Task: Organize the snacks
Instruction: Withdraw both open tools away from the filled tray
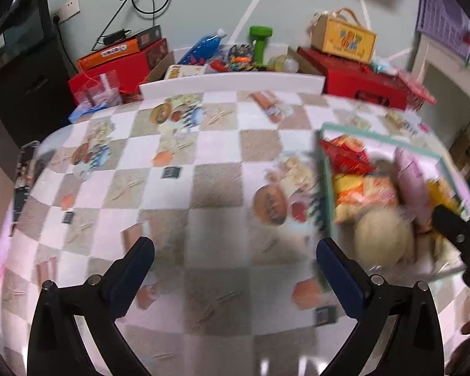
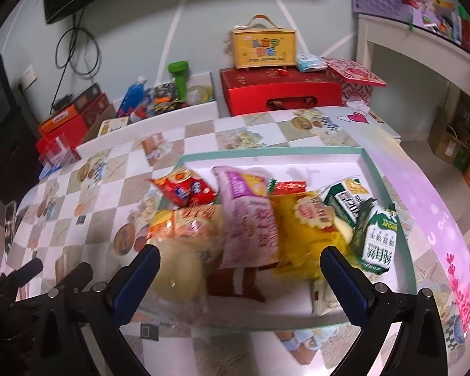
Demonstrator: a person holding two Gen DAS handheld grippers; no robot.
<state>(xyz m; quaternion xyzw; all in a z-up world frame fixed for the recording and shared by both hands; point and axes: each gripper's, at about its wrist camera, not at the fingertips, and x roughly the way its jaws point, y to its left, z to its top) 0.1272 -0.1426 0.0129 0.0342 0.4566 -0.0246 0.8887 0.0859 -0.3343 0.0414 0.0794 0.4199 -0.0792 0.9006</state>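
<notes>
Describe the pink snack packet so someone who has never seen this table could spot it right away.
On the checkered table sits a shallow tray with a teal rim, piled with snacks. The pink packet lies lengthwise in the middle of the pile, between the orange bread bag and the yellow packet. It alone is pale pink.

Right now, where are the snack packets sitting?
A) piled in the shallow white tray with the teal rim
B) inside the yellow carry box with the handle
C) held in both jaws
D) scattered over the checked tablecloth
A: the right wrist view shows the pink packet, the yellow packet and the green-and-white biscuit packet all lying inside the shallow white tray with the teal rim, and both jaws stand open and empty.
</notes>
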